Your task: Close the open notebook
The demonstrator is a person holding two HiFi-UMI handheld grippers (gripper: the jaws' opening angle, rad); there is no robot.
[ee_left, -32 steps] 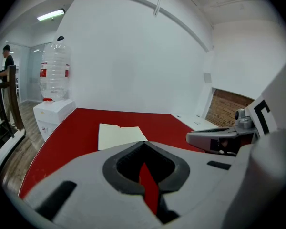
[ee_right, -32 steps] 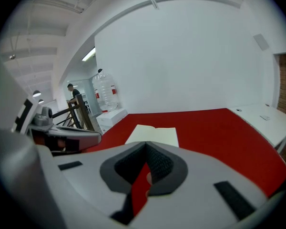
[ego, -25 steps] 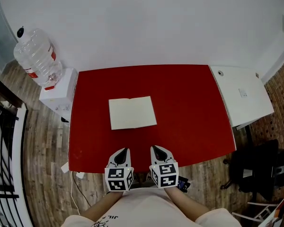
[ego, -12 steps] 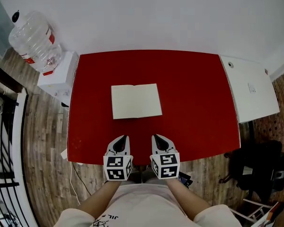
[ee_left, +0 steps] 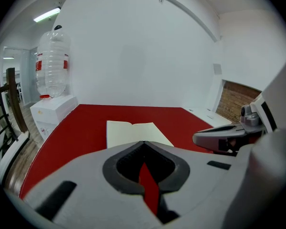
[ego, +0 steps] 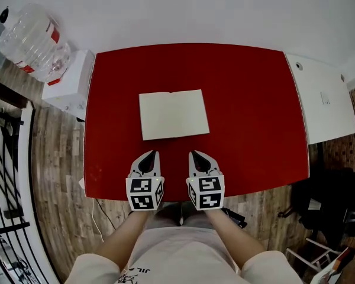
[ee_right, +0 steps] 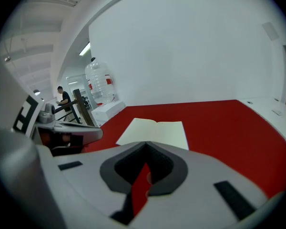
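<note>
An open notebook with blank cream pages lies flat on the red table, left of its middle. It shows ahead in the left gripper view and in the right gripper view. My left gripper hovers over the table's near edge, just short of the notebook's near edge, shut and empty. My right gripper is beside it, tips together, nothing held. Both point toward the notebook without touching it.
A water bottle stands on a white dispenser left of the table. A white side table adjoins the right edge. A black railing runs along the left, and a dark chair is at lower right.
Both grippers have moved forward and down toward the notebook, which now lies closer to their tips. The jaws stayed shut.
</note>
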